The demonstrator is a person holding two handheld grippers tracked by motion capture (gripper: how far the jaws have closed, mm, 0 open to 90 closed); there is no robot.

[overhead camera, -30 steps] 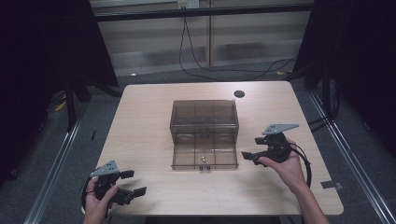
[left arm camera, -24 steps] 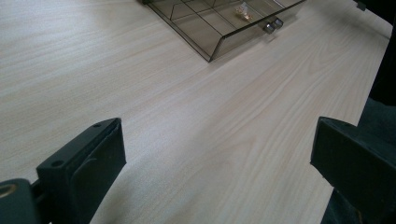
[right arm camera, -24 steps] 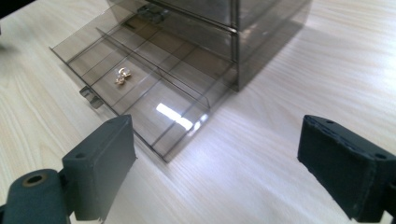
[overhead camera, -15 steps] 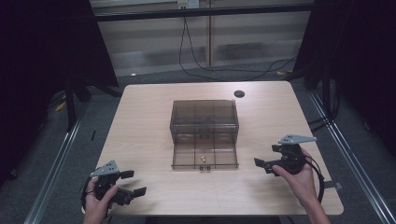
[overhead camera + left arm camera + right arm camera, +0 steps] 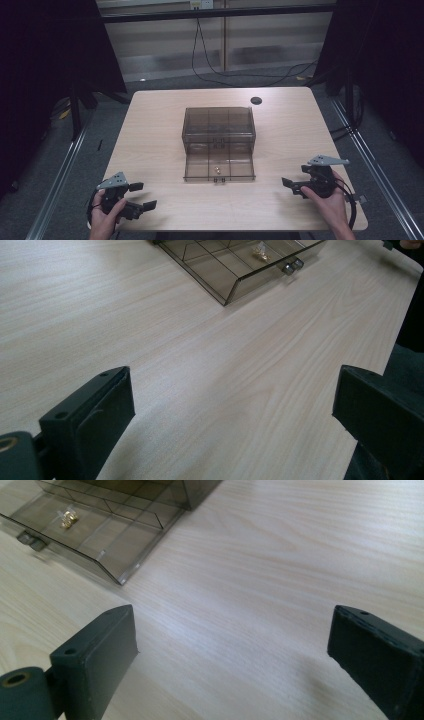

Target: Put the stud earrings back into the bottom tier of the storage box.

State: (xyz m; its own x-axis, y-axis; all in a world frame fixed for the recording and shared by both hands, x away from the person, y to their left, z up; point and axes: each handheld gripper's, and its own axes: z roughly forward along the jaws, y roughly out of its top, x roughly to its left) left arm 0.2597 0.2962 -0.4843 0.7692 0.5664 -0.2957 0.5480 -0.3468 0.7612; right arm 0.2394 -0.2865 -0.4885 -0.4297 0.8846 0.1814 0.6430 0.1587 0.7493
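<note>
- Sitting at the middle of the table (image 5: 150, 130), the smoked clear drawer box (image 5: 218, 121) has its bottom drawer (image 5: 219, 169) pulled out toward the person, with a small gold item (image 5: 217, 170) lying in a front compartment near the drawer's two-knob handle (image 5: 217, 179).
- The right gripper (image 5: 292, 186) hovers near the table's front right, jaws spread wide and empty; in the right gripper view the drawer's corner (image 5: 120, 577) lies at about 11 o'clock from the jaws, and the gold item (image 5: 69, 519) farther along that line.
- The left gripper (image 5: 142, 196) is low at the front left, jaws likewise wide and holding nothing; in the left gripper view the drawer (image 5: 235, 270) sits at about 1 o'clock, well apart.
- The drawer's long axis runs left to right across the table, and its slide runs from 6 to 12 o'clock.
- Judging from the high view, the right gripper looks somewhat nearer the drawer front, so a push at the handle toward 12 o'clock would likely fall to it.
</note>
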